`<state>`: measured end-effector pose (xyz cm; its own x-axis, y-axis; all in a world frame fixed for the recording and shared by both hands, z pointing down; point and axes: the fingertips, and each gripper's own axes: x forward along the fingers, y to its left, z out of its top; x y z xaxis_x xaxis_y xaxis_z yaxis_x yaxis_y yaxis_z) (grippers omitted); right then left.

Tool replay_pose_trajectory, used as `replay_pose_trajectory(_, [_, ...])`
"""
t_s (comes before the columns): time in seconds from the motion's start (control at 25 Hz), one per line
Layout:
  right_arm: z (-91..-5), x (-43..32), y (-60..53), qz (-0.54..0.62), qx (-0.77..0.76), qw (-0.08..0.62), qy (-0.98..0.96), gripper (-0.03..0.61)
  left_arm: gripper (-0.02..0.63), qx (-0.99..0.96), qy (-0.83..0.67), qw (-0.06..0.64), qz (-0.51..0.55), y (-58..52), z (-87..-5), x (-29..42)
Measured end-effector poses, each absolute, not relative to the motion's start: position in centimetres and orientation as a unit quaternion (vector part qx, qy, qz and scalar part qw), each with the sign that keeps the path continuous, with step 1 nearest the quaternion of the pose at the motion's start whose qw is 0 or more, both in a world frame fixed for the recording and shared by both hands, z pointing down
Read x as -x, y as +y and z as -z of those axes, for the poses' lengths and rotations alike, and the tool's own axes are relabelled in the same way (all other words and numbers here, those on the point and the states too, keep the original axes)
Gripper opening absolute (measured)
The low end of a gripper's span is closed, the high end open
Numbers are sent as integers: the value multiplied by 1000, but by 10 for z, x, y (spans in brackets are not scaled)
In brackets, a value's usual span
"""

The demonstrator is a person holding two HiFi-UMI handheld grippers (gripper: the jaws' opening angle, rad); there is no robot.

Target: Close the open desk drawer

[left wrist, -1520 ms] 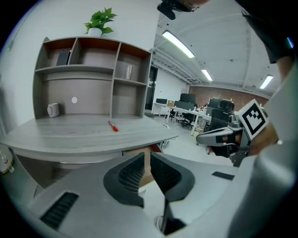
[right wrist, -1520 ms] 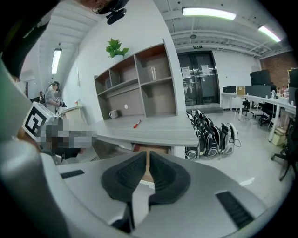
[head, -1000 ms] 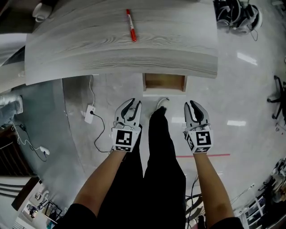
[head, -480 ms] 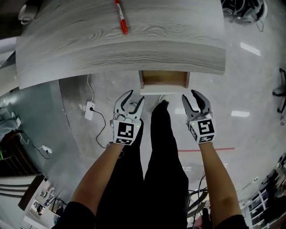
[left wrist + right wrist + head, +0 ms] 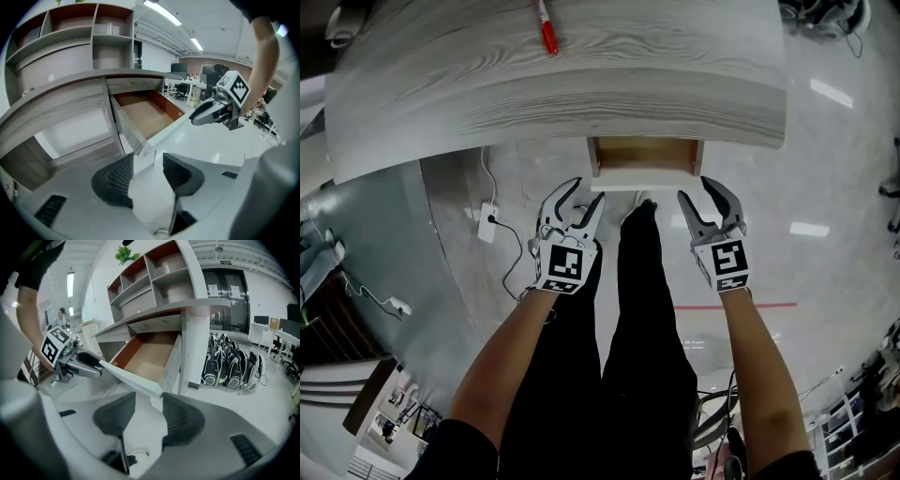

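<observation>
Both pairs of jaws had just been opening and stood wide apart, gripping nothing. The left gripper [image 5: 147,161] framed the left front corner of the drawer [image 5: 643,153] in its gap and the right gripper [image 5: 149,401] the right corner, with no pad pressing. The drawer hung pulled out beneath the desk [image 5: 581,84], apparently empty. Judged light, rigid and free-running — best pushed squarely on the front panel [image 5: 642,178], both ends together, lest it skew.

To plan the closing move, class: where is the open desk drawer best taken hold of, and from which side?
Its white front panel, near both ends, approached from the person's side. The drawer juts out from under the desk, the panel is a flat straight board, and no handle shows, so two-ended contact should probably push it in squarely.
</observation>
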<state>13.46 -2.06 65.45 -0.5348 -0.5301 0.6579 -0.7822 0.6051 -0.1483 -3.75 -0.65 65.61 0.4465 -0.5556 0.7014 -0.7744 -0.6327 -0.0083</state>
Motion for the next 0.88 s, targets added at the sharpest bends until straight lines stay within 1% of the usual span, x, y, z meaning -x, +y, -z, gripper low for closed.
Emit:
replay_pose_trajectory(0.36, [-672,-128,-39,-224,-413,265,-842,180,192,-831,-405,171,-341,-19,-672,35])
replay_pose_trajectory(0.56, [-679,-134,-41,-217,-399,277,-847,181,192,-839,-390,166,-341,-19,-679,22])
replay_pose_trajectory(0.72, [-682,-130,-43,-215,-390,273,-853,184,192,-835,-398,173,-338,-26,-685,24])
replay_pose_trajectory(0.88, [-681,-130,-45,-219,-387,284,-850,184,190,-833,-403,171,-339,-32,-687,23])
